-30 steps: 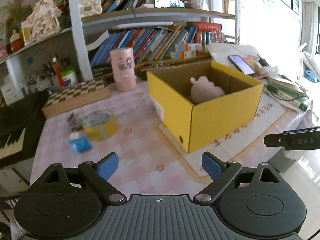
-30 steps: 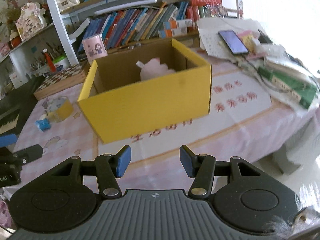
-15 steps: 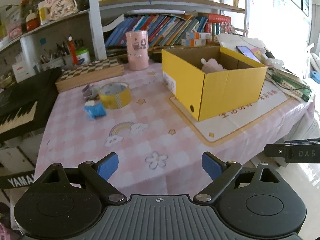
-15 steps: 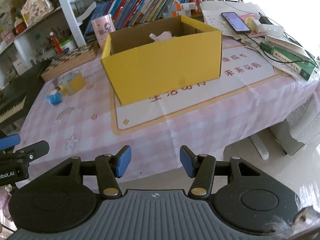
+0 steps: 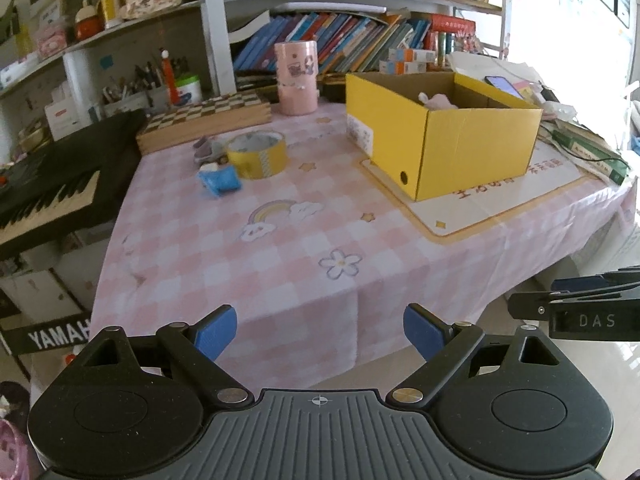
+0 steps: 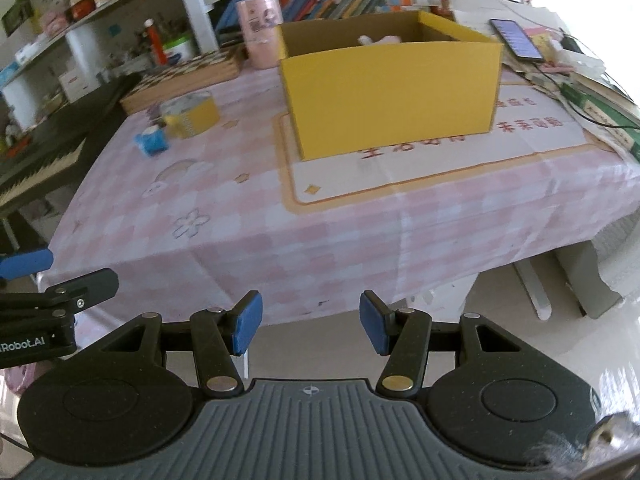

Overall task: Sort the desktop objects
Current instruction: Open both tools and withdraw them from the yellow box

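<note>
Yellow cardboard box (image 5: pixel 476 152) at the centre right of the left wrist view, open at the top and standing on a printed mat (image 5: pixel 516 192), probably so placed as the collecting bin for the sorting. Inside, only a pale pink soft thing (image 5: pixel 438 101) peeking above the rim. At the centre left, well apart from the box, three loose things close together on the pink checked tablecloth (image 5: pixel 280 248): yellow tape roll (image 5: pixel 257 155), hollow and lying flat; small blue packet (image 5: pixel 219 178) just beside it, crumpled-looking; small grey item (image 5: pixel 206 149) behind, too blurred to name. Left gripper (image 5: pixel 320 330) and right gripper (image 6: pixel 308 328) both low in frame, off the table edge, jaws spread wide, holding nothing. Probably ready for a next reach toward the tape group.
</note>
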Demonstrator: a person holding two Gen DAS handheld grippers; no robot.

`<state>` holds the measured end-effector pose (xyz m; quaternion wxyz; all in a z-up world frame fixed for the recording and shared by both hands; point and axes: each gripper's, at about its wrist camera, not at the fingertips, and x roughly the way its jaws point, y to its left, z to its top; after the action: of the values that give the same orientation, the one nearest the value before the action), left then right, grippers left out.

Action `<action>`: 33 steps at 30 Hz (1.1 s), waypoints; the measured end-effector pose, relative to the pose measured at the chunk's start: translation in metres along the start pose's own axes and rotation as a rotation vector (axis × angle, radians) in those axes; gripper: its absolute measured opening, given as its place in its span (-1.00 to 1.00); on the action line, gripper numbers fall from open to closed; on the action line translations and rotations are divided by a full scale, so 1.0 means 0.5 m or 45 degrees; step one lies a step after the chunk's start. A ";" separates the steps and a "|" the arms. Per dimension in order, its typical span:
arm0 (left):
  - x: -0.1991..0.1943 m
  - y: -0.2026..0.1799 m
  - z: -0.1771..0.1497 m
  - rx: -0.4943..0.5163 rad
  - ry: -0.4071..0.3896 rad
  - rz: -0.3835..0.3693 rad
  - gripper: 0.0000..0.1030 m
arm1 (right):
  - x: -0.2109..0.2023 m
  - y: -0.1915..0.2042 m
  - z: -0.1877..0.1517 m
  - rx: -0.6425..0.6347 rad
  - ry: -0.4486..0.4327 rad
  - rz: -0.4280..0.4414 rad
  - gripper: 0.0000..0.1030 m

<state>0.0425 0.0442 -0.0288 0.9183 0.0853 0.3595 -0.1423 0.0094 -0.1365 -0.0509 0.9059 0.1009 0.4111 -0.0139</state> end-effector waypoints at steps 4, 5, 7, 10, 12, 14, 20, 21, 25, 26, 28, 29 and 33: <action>-0.012 0.018 -0.014 -0.020 0.003 0.024 0.80 | 0.004 0.027 -0.007 -0.036 0.013 0.028 0.01; -0.013 0.023 -0.016 -0.026 0.003 0.030 0.80 | 0.005 0.032 -0.008 -0.044 0.015 0.034 0.01; -0.018 0.033 -0.020 -0.041 -0.001 0.046 0.80 | 0.006 0.047 -0.008 -0.065 0.015 0.050 0.01; -0.025 0.049 -0.023 -0.062 -0.014 0.070 0.80 | 0.011 0.072 -0.003 -0.093 0.012 0.077 0.01; -0.030 0.059 -0.025 -0.081 -0.027 0.092 0.80 | 0.014 0.090 0.004 -0.116 0.001 0.098 0.01; -0.033 0.070 -0.025 -0.098 -0.033 0.108 0.80 | 0.016 0.111 0.011 -0.139 -0.016 0.115 0.01; -0.039 0.101 -0.026 -0.139 -0.053 0.138 0.80 | 0.016 0.151 0.017 -0.190 -0.056 0.135 0.03; -0.039 0.106 -0.027 -0.145 -0.055 0.140 0.80 | 0.016 0.155 0.016 -0.194 -0.057 0.134 0.04; -0.041 0.122 -0.029 -0.157 -0.063 0.151 0.80 | 0.022 0.166 0.017 -0.194 -0.053 0.130 0.07; -0.042 0.126 -0.029 -0.161 -0.063 0.155 0.80 | 0.024 0.169 0.018 -0.193 -0.051 0.129 0.07; -0.045 0.135 -0.029 -0.170 -0.061 0.164 0.80 | 0.025 0.176 0.021 -0.193 -0.044 0.132 0.07; -0.045 0.140 -0.029 -0.175 -0.061 0.169 0.80 | 0.026 0.180 0.023 -0.197 -0.041 0.135 0.07; -0.051 0.155 -0.027 -0.190 -0.072 0.186 0.80 | 0.025 0.201 0.030 -0.227 -0.053 0.150 0.08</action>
<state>0.0410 0.1261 -0.0171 0.9398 0.0385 0.3357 -0.0502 0.0396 -0.0401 -0.0334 0.9189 0.0437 0.3851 0.0740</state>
